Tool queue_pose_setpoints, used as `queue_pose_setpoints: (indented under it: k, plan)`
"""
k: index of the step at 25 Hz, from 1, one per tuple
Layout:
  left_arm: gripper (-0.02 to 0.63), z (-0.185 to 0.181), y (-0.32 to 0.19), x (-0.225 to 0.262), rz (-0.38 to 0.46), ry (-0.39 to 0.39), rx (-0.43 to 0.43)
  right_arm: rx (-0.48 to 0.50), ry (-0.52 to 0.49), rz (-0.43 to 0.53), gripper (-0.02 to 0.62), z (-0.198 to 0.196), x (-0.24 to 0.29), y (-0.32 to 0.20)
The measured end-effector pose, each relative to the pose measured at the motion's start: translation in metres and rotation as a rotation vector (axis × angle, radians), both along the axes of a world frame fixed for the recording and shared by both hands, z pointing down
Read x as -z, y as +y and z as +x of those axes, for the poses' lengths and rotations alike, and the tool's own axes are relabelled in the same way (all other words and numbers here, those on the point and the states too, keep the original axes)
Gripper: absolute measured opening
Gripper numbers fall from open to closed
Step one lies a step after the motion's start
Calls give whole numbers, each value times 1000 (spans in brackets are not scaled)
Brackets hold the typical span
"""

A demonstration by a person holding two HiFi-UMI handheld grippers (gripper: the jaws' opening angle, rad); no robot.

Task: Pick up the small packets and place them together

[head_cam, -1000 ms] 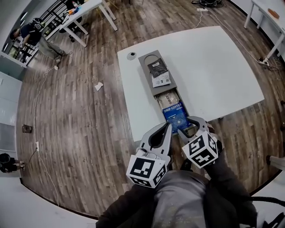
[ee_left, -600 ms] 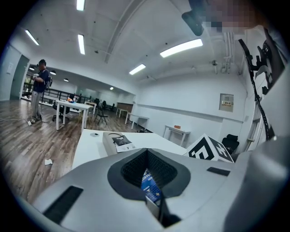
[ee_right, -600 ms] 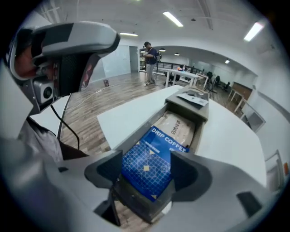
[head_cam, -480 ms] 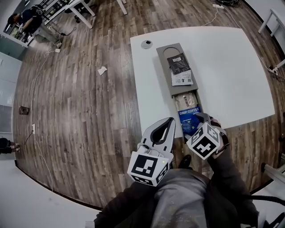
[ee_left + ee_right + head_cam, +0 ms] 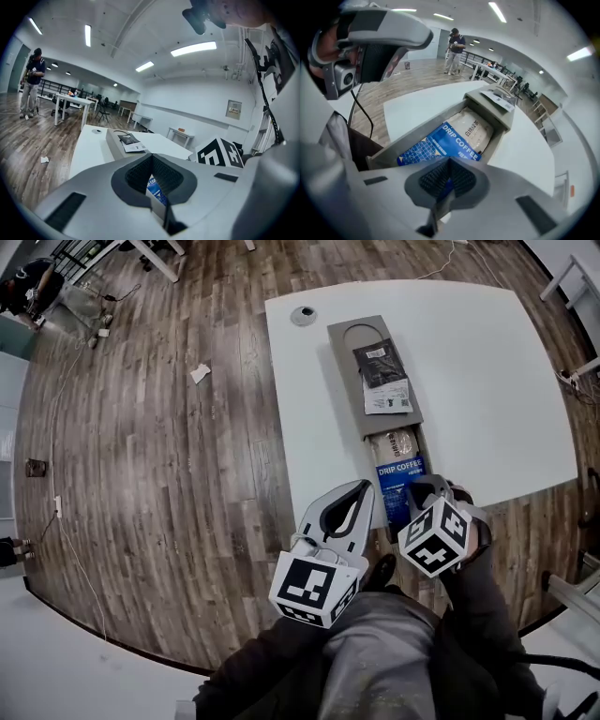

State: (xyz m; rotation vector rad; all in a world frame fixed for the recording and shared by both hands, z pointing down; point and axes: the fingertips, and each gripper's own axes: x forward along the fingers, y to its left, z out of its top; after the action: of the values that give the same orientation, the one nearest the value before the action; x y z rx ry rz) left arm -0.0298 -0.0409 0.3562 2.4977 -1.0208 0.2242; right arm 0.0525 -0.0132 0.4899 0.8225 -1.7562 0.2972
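Closing the jaws of the right gripper (image 5: pixel 447 161) onto the near short edge of the blue and white drip-coffee packet (image 5: pixel 457 136), running lengthwise ahead of them. Holding the jaws of the left gripper (image 5: pixel 151 157) together alongside.

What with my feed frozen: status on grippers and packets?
Right hand-held gripper just closed on blue packet, near end. Left hand-held gripper shut, empty. Black packet farther along tray. Nothing blocking.
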Motion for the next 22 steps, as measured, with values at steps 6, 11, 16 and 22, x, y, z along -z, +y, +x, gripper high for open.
queue_pose_setpoints:
  k: [6,11,16,22]
  plan:
    - [3,-2,12,1,-2,3,-4,56,-121,-120,246,-20,-1,28]
    - [3,-7,7,3,3,11,0,134,-123,-150,325,-28,3,30]
    - [3,-15,-2,-1,-4,11,7,187,-17,-164,345,-24,-11,27]
    - [3,-22,-14,-8,-20,9,16,152,42,-92,243,-16,-6,14]
